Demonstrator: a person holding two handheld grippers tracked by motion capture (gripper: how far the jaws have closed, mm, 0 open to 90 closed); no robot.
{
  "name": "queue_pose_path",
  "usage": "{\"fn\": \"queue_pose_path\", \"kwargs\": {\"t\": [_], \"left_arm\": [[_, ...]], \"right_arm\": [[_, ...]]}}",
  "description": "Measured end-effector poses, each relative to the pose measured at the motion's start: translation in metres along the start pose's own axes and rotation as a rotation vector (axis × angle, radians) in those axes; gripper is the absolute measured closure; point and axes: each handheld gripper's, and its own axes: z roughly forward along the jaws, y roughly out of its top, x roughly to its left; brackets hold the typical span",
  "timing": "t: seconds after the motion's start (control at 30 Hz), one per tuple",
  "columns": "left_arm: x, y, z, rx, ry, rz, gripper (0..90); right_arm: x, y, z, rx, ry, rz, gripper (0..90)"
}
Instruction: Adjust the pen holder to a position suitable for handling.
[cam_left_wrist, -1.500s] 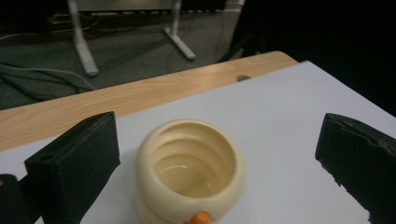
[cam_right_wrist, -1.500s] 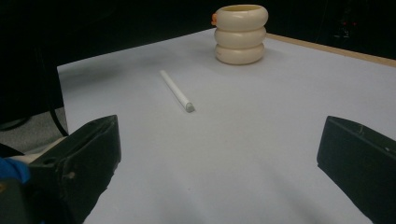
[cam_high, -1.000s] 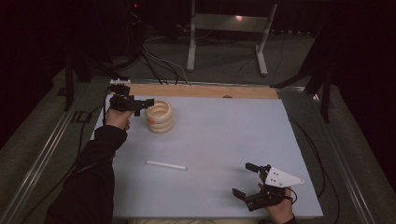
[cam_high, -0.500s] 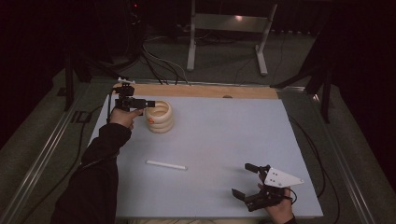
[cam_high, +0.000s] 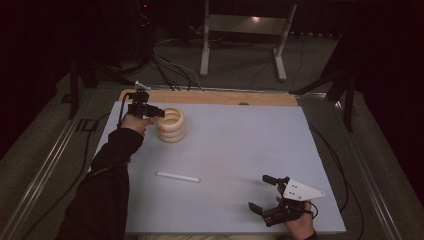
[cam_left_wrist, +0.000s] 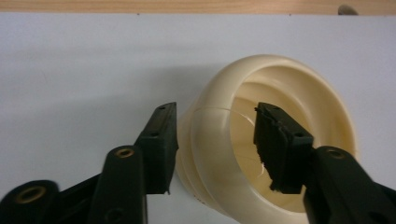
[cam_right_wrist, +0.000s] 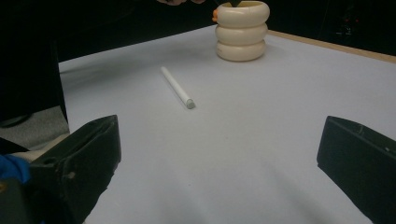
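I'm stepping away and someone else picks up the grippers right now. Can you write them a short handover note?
Left gripper: open, jaws straddling the near wall of the cream ribbed holder, one jaw outside, one inside the opening; not closed on it.
Right gripper: open, holding nothing, low over the table's near right corner.
Things: the holder stands upright at the far left of the grey mat, near the wooden edge. The white stick lies flat mid-mat, apart from both grippers.
Done: left gripper placed at the holder's rim.
Left: probably grip the holder to steady it, then pick up the stick, likely with the right gripper.
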Motion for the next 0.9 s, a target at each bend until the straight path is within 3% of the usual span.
{"fn": "queue_pose_path", "kwargs": {"t": [0.2,0.37,0.53,0.83,0.9], "left_arm": [[-0.003,0.002,0.005,0.021,0.035,0.016,69.1],[-0.003,0.004,0.005,0.04,0.062,0.018,72.8],[-0.009,0.004,0.004,0.063,0.08,0.067,73.9],[-0.024,0.005,-0.001,0.069,0.05,0.121,74.3],[-0.034,0.006,-0.003,0.068,0.029,0.141,74.3]], "right_arm": [[0.0,0.0,0.0,-0.001,-0.001,0.0,0.0],[0.0,0.0,0.0,0.0,-0.004,0.0,0.0],[-0.001,0.0,-0.001,-0.002,-0.005,0.001,0.0],[-0.001,0.0,-0.001,-0.002,-0.006,0.002,0.0],[-0.001,0.0,-0.001,-0.004,-0.008,-0.001,0.0]]}}
